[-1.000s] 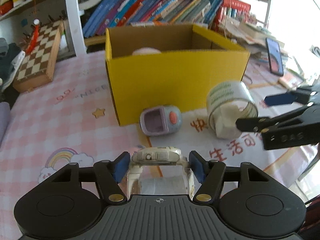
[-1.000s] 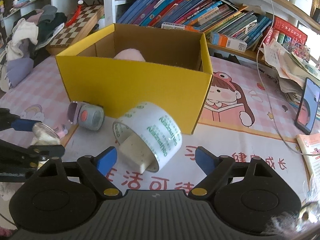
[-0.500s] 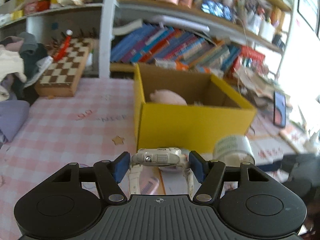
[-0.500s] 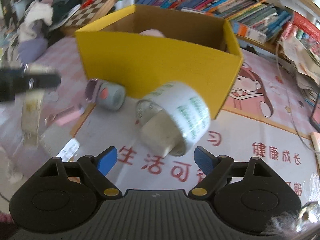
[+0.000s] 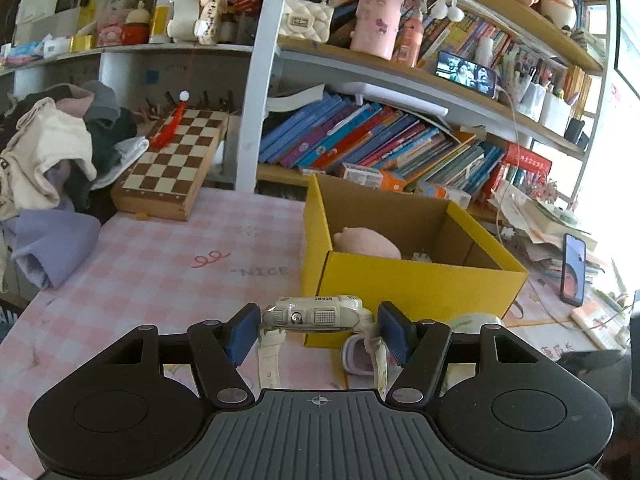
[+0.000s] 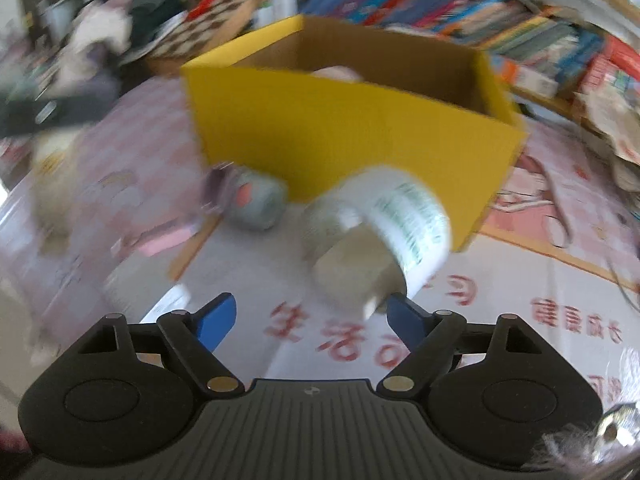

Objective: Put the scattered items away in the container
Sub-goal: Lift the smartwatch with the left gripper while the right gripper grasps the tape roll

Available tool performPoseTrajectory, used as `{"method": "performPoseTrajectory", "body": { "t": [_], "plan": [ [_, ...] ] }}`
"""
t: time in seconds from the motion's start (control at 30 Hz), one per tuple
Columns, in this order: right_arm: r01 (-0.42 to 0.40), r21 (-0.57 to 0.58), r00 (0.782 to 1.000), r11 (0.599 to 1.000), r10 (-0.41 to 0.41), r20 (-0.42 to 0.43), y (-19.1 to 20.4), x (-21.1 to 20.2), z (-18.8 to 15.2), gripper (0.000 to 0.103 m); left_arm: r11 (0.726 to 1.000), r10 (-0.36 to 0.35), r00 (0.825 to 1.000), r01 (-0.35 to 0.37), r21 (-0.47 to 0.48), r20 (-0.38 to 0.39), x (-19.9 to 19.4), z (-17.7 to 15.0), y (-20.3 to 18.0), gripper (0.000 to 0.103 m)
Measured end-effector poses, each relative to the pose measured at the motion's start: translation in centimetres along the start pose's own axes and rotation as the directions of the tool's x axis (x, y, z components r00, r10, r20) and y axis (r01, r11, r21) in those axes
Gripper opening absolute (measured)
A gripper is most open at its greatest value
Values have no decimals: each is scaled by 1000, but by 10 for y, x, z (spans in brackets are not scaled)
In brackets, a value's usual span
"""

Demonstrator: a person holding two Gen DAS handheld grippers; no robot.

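My left gripper (image 5: 316, 334) is shut on a white digital watch (image 5: 316, 313), held in the air in front of the open yellow cardboard box (image 5: 412, 284). A pink plush (image 5: 366, 242) lies inside the box. My right gripper (image 6: 310, 318) is open, low over the table, with a roll of clear tape (image 6: 384, 224) just ahead of its right finger; the tape roll (image 5: 474, 320) stands close to the box's front wall (image 6: 352, 136). A small grey and purple timer (image 6: 248, 198) lies at the box's front corner. The right wrist view is blurred.
A chessboard (image 5: 172, 164) and a pile of clothes (image 5: 48, 160) sit at the back left. Leaning books (image 5: 372, 140) fill the shelf behind the box. A phone (image 5: 574, 270) stands at the right. A pink flat item (image 6: 168, 238) lies on the table left of the timer.
My left gripper has risen with the watch, so the box's inside now shows. My right gripper has shifted left and closer to the tape roll, staying open.
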State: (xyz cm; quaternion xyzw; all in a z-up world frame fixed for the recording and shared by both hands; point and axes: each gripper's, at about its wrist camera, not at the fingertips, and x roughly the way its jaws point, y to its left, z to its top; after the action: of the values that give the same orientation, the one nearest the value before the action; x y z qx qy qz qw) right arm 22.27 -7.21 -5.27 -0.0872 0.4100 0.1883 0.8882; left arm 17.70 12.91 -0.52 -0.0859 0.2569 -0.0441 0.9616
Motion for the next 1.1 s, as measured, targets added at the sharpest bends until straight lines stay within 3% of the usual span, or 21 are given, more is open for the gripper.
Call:
{"method": "performPoseTrajectory", "body": {
  "t": [0.27, 0.5, 0.57, 0.77, 1.0, 1.1],
  "plan": [
    [60, 54, 997, 997, -63, 54, -15, -5, 5, 70, 1000, -26, 1000, 26, 9, 9, 4, 2, -2, 64],
    [110, 103, 988, 989, -120, 99, -28, -9, 10, 75, 998, -52, 999, 52, 32, 7, 5, 1, -10, 64],
    [123, 118, 984, 985, -137, 111, -31, -10, 11, 84, 998, -56, 998, 56, 38, 4, 5, 1, -11, 64],
    [77, 129, 995, 989, -85, 56, -34, 5, 9, 97, 997, -53, 999, 54, 53, -8, 4, -1, -14, 64],
    [52, 143, 998, 988, -54, 14, -33, 32, 6, 97, 996, -49, 999, 49, 75, -12, -1, -3, -17, 64],
    [36, 179, 999, 983, -35, -9, -37, 36, 6, 86, 997, -42, 999, 43, 69, -8, -2, -3, -16, 64]
  ]
}}
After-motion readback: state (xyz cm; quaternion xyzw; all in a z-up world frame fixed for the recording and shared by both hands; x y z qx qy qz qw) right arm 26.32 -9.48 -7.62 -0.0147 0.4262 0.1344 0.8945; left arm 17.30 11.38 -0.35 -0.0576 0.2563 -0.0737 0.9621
